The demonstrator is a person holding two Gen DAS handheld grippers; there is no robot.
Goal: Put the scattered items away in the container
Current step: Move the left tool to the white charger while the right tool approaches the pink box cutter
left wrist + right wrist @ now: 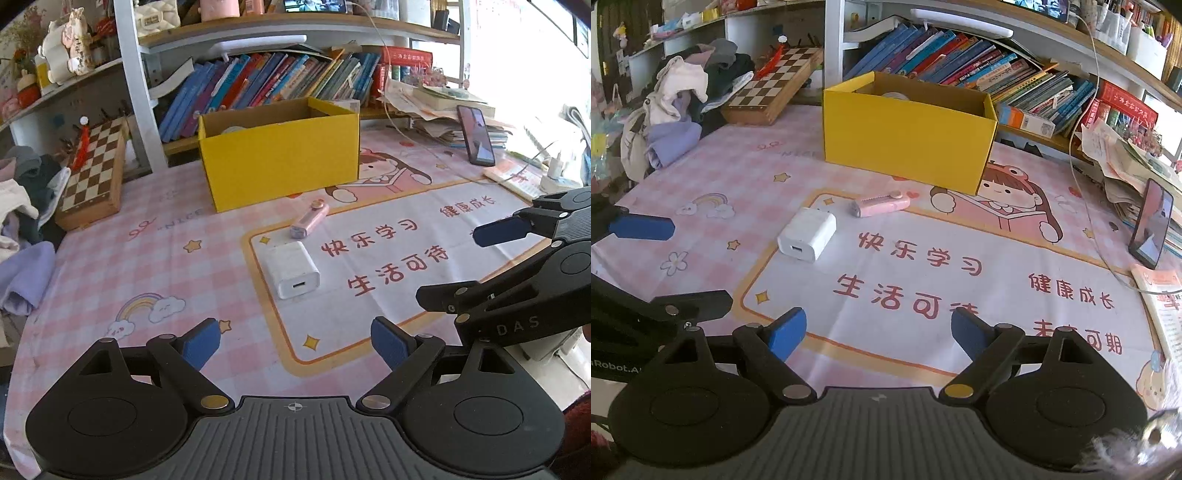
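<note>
Both spread wide and empty: left tool (pixel 295 345), right tool (pixel 879 330). On the surface (pixel 746 173) short of the yellow box (pixel 908 136): white charger (pixel 807 234), pink cutter (pixel 881 205) just beside. Best gripped across the charger's flat sides, clear of the cutter; something pale already in the box.

Bright daylight, strong fisheye bending.
Highlights are blown out at the upper right beyond the left gripper (pixel 295 341); soft shadows are cast beside the yellow cardboard box (pixel 280 155); shelves are curved and corners darkened towards the edges.
</note>
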